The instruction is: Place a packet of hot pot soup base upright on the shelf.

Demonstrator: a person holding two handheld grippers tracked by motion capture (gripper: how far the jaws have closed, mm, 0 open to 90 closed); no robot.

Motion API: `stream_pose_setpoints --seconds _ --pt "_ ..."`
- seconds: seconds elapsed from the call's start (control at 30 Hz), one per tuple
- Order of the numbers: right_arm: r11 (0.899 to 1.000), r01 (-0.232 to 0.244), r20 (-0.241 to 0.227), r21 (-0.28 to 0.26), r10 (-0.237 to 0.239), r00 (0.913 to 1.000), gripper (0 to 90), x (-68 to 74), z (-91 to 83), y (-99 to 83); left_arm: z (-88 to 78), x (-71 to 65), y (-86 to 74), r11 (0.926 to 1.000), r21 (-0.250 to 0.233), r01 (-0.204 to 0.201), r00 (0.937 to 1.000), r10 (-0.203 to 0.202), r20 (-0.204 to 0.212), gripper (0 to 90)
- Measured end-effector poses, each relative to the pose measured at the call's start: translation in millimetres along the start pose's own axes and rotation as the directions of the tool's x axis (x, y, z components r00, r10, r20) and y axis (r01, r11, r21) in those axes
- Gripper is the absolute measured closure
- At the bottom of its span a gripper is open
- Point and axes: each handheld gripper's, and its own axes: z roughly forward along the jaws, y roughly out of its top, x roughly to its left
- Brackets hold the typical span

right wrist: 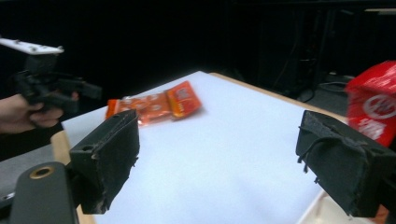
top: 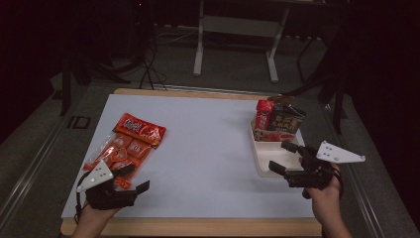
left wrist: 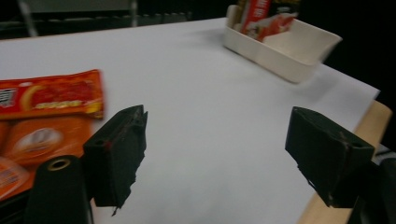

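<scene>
Two hand-held tongs hover over a white tabletop (top: 208, 148). At its right edge, a cream tray (top: 262, 166) holds red and dark snack packs (top: 278, 119). Orange-red snack packets (top: 130, 141) lie at front left. Left tongs (top: 132, 179), just beside those packets, gape empty; right tongs (top: 284, 156), over the tray, likewise stand open.

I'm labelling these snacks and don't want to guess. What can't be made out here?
- Print on the orange snack bag: too small in the high view, blurred in both gripper views.
- White tray floor: partly hidden by the right gripper.
- Red packet: cut off by the right gripper view's edge.
</scene>
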Motion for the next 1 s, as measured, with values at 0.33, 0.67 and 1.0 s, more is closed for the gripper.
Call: stream_pose_setpoints --seconds 0.33,0.67,1.0 --pt "0.999 0.027 -0.094 0.025 -0.024 0.9953 13.3 34.7 7.5 -17.3 -38.1 43.4 -2.6 0.9974 -0.037 0.062 0.9874 -0.067 -0.144 57.2" --pt "1.000 0.012 -0.105 0.022 -0.010 0.9944 13.4 38.3 8.7 -22.9 -28.9 86.4 -9.4 0.9903 0.060 0.125 0.9350 -0.097 -0.341 81.9" --pt "1.000 0.006 -0.111 0.020 -0.004 0.9938 13.6 35.3 8.7 -25.9 -7.1 127.1 -16.7 0.9774 0.116 0.177 0.8856 -0.106 -0.452 90.0"
